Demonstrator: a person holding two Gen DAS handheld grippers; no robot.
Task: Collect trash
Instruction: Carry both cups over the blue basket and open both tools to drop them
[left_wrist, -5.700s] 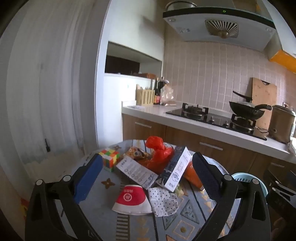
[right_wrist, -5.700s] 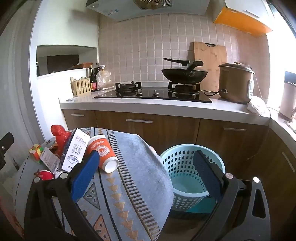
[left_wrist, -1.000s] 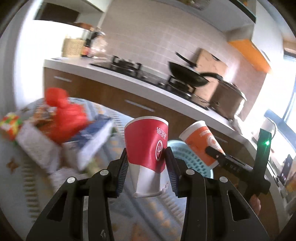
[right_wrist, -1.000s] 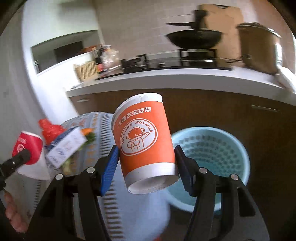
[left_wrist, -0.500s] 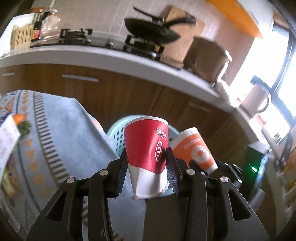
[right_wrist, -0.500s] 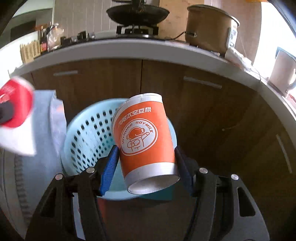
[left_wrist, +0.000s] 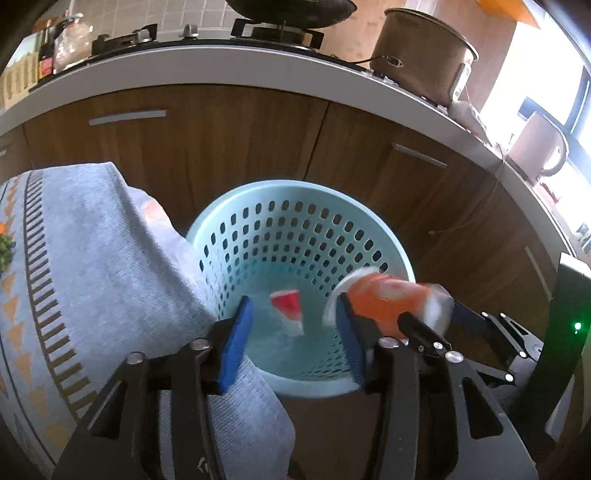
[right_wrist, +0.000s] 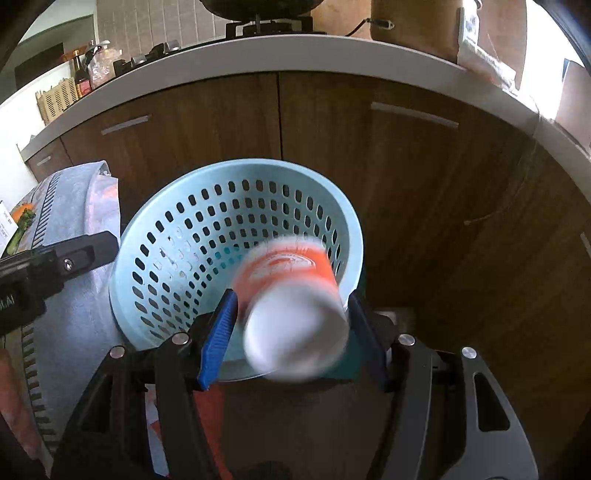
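A light blue perforated basket (left_wrist: 288, 221) (right_wrist: 192, 236) stands on the floor by the table. My left gripper (left_wrist: 295, 339) is open above it, and the red paper cup (left_wrist: 290, 308) lies blurred inside the basket below. My right gripper (right_wrist: 291, 339) is open at the basket's rim. The orange soy-milk cup (right_wrist: 291, 291) is blurred between its jaws, tipped forward toward the basket and touching neither pad. The same cup shows at the right in the left wrist view (left_wrist: 384, 302).
The table with its grey patterned cloth (left_wrist: 85, 266) (right_wrist: 70, 206) is at the left, touching the basket. Brown cabinet doors (left_wrist: 207, 136) and a white countertop (right_wrist: 332, 55) with stove and rice cooker (left_wrist: 421, 55) are behind.
Both grippers moved over the basket and opened. The red cup dropped from the left gripper into the basket. The orange cup has come loose from the right gripper and tips forward.
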